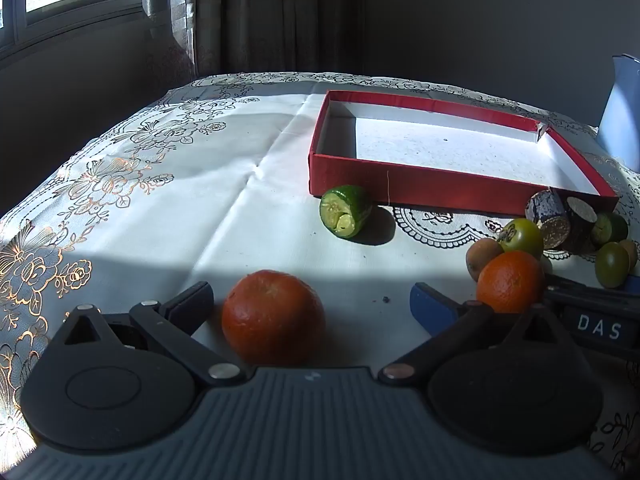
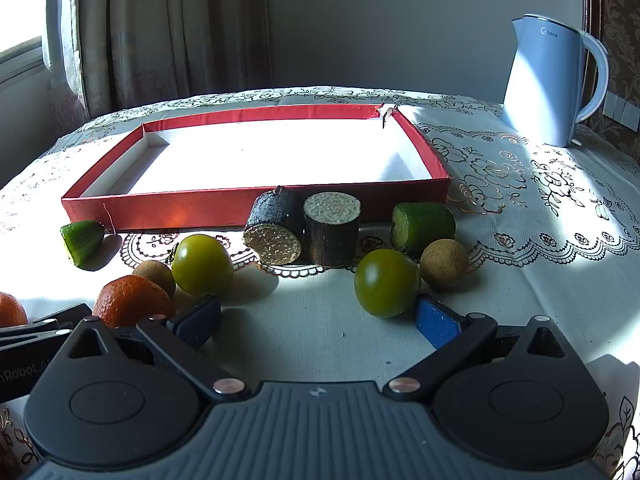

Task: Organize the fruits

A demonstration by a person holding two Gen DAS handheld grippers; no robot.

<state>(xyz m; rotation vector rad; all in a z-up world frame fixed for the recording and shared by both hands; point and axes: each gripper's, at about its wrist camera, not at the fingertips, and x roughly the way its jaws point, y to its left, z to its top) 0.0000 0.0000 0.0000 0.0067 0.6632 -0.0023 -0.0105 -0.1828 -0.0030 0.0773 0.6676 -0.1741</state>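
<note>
Nearest the left wrist lens, the left gripper (image 1: 312, 304) stands with its jaws spread wide, and a dark orange (image 1: 273, 316) sits on the cloth-covered counter (image 1: 160, 208) between them, closer to the left jaw, with no pad seen pressing on it. Nearest the right wrist lens, the right gripper (image 2: 318, 318) likewise has its jaws wide, with only bare cloth between them.

Ahead of both pairs of jaws lies the red tray (image 2: 192, 210), a shallow red-walled box with a white floor and nothing in it. Far ahead and to the right of the right jaws stands a pale blue kettle (image 2: 548, 80).

Just before the tray's near wall, ahead of the right jaws, two dark cut cylinders (image 2: 304, 228) stand touching each other. Right of them lies a green cut piece (image 2: 424, 224), and far to the left another green cut piece (image 2: 82, 242) rests against the tray's corner.

One green tomato (image 2: 386, 282) sits just beyond the right jaw tip, with a brown round fruit (image 2: 444, 263) beside it. Another green tomato (image 2: 203, 264) lies ahead of the left jaw tip, next to a second brown fruit (image 2: 154, 274) and a bright orange (image 2: 130, 300) partly hidden behind that jaw's arm.
</note>
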